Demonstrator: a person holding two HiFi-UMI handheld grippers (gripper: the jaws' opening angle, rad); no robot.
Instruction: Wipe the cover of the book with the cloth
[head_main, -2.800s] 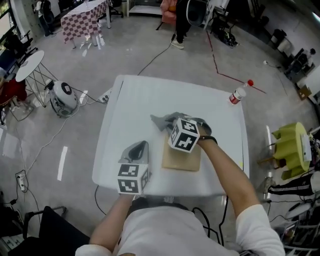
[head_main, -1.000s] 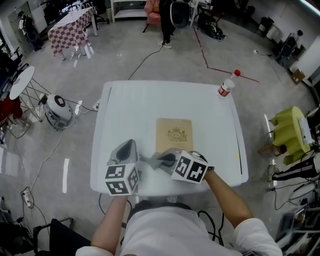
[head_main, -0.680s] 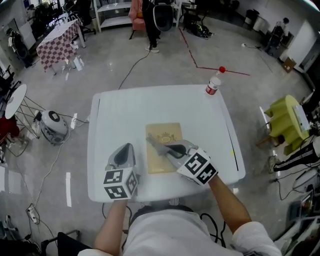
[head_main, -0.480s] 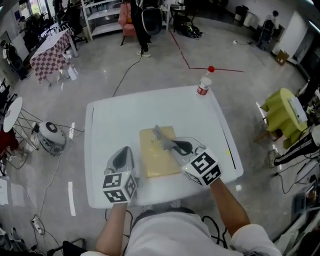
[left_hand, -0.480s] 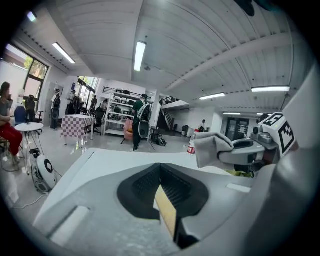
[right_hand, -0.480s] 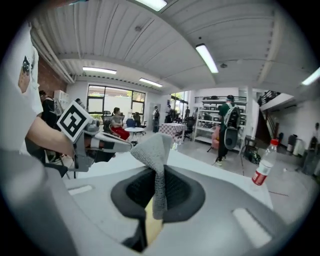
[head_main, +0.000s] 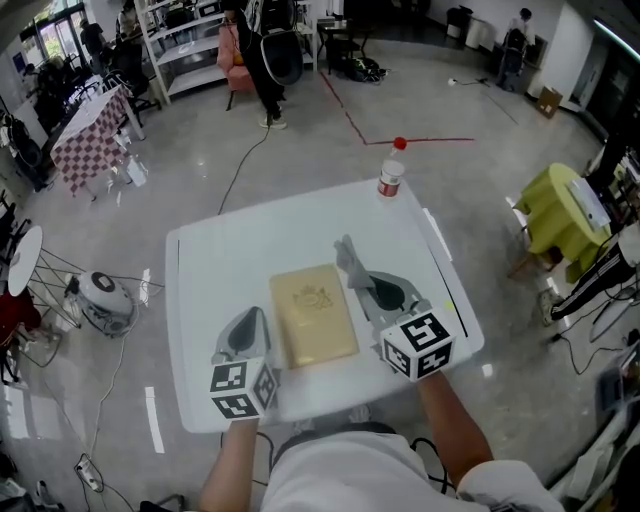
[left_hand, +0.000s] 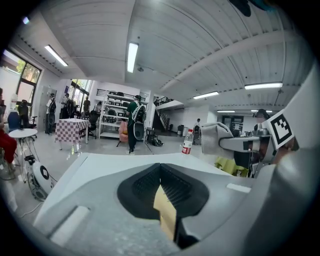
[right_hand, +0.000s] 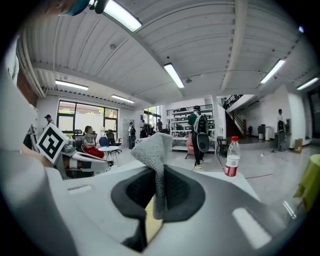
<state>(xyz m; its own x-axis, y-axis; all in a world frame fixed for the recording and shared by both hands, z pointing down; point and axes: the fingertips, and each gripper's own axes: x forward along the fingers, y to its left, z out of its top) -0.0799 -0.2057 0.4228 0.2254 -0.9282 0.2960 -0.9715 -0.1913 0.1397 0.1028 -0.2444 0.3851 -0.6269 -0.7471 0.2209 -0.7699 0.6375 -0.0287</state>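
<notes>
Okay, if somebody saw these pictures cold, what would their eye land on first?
The tan book with a gold emblem, lying flat in the middle of the white square table. Next, the grey knitted cloth pinched in the right gripper beside the book's right edge, and the red-capped clear plastic bottle at the table's far edge.

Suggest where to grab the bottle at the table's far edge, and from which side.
Probably the body of the bottle, below the red cap, jaws level, coming from the near side. It stands upright, round, with nothing close beside it on the table.
</notes>
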